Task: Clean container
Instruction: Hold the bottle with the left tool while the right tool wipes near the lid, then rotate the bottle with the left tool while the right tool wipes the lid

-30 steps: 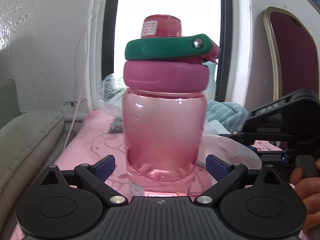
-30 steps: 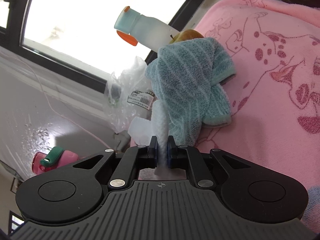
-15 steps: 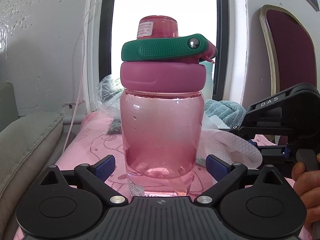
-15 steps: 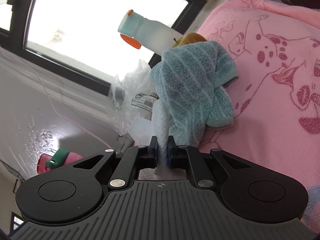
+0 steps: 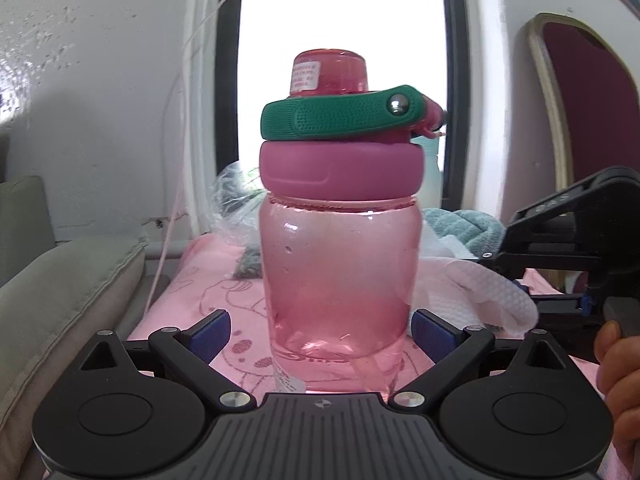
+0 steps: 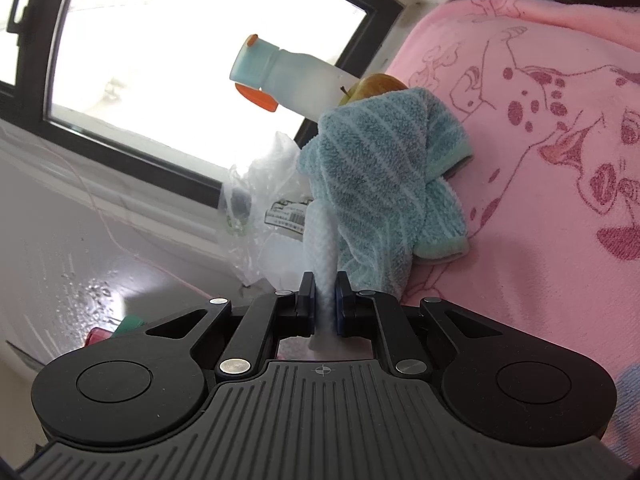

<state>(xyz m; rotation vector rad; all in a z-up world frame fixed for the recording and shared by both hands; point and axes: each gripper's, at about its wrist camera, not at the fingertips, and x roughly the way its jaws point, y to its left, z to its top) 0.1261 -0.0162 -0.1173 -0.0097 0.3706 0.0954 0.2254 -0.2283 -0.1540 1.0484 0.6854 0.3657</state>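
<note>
A clear pink bottle (image 5: 338, 280) with a pink lid and green carry strap (image 5: 340, 118) stands upright on the pink printed cloth (image 5: 224, 300). My left gripper (image 5: 322, 332) is open, with a blue pad on each side of the bottle's base; the left pad shows a clear gap. My right gripper (image 6: 324, 304) is shut on a white textured wipe (image 6: 320, 248). In the left wrist view, that wipe (image 5: 480, 292) hangs just right of the bottle, held by the right gripper (image 5: 532, 280). Only the bottle's top (image 6: 100, 334) shows in the right wrist view.
A teal striped towel (image 6: 384, 184) lies bunched on the pink cloth (image 6: 540, 160), with an apple (image 6: 372, 86) and a frosted bottle with a blue cap (image 6: 288, 76) behind it by the window. A crinkled plastic bag (image 6: 260, 200) sits nearby. A grey cushion (image 5: 60, 300) borders the left, a maroon chair (image 5: 592, 120) the right.
The pink bottle now sits lower and further right in the left wrist view. The right gripper has turned, so the pink bottle has slid almost behind its body. Both grips are unchanged.
</note>
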